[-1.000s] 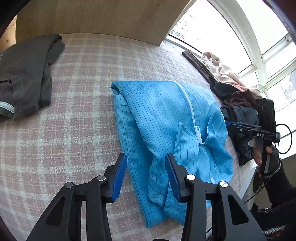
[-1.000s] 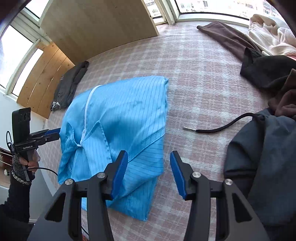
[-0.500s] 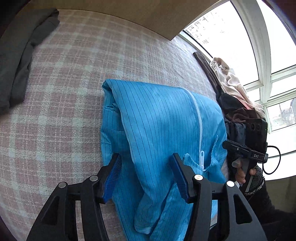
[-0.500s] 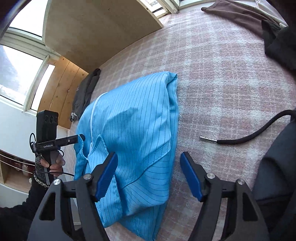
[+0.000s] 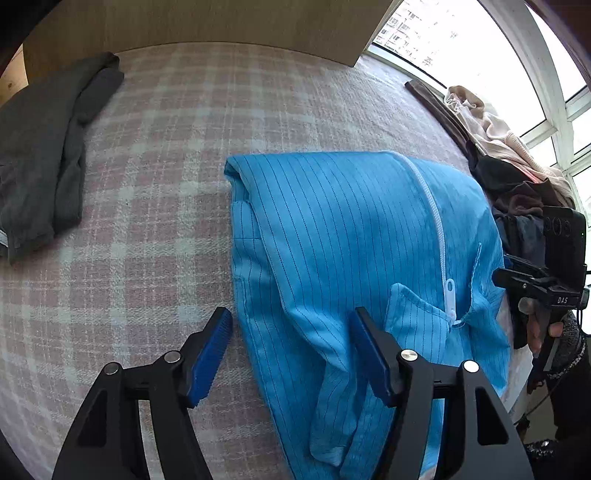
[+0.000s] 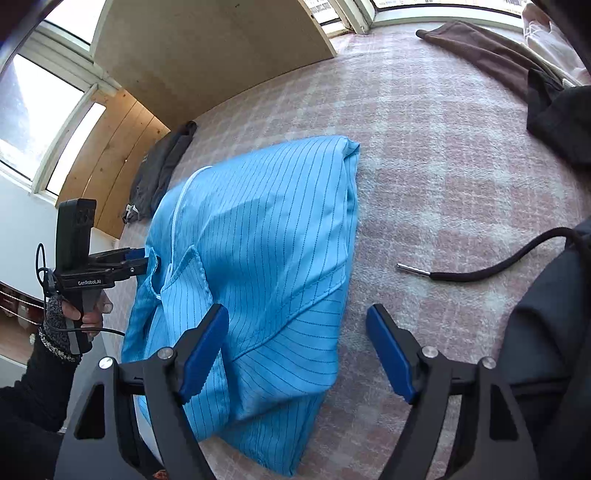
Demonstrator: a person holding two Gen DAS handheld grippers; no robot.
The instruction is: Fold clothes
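Note:
A light blue pinstriped jacket (image 5: 351, 240) with a white zipper lies folded on the pink plaid bed cover (image 5: 155, 206). My left gripper (image 5: 291, 332) is open low over the jacket's near left edge, and that edge lies between its blue pads. In the right wrist view the same jacket (image 6: 266, 240) fills the middle. My right gripper (image 6: 297, 328) is open wide, its left finger over the jacket's near corner and its right finger over bare cover. Each gripper shows in the other's view, hand-held at the jacket's far side: left gripper (image 6: 146, 260), right gripper (image 5: 511, 269).
A folded grey garment (image 5: 40, 155) lies at the far left by the wooden headboard (image 5: 221, 22). A pile of dark, brown and cream clothes (image 5: 509, 173) sits by the window. A black drawstring (image 6: 480, 266) with a metal tip trails from a dark garment (image 6: 546, 332).
Both grippers have opened wider over the last second and come in lower and closer to the jacket's opposite edges. The jacket itself has not moved.

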